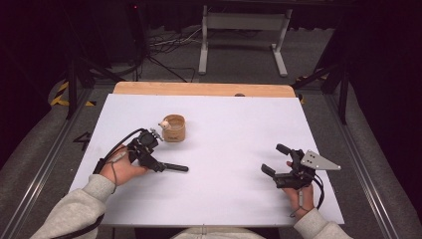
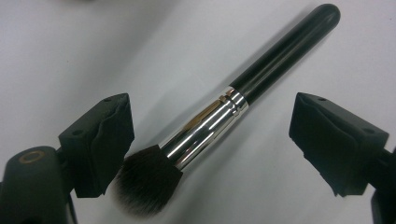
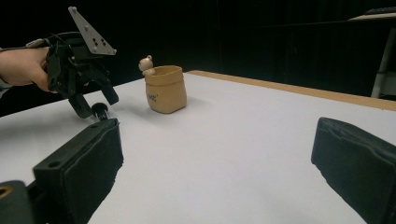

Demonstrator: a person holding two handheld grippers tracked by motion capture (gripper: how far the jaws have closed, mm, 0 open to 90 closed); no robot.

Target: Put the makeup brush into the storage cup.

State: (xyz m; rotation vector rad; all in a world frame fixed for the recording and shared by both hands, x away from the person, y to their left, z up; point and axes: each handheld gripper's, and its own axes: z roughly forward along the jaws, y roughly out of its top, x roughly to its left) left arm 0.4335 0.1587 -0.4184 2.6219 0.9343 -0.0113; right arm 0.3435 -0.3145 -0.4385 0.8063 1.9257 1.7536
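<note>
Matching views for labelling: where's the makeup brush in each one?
High view: the makeup brush lies left of centre on the white table, under the left gripper.
Left gripper view: it lies diagonally between the open jaws, bristles lower left, handle tip upper right.
Right gripper view: just its handle end at left, below the left gripper.
Shared landmark: the tan pot, beyond the brush.

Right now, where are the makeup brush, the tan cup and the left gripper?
makeup brush (image 2: 212, 126): left gripper view, silver ferrule.
tan cup (image 1: 174, 130): high view, front wall.
left gripper (image 2: 210, 135): left gripper view, midway between its open jaws.
</note>
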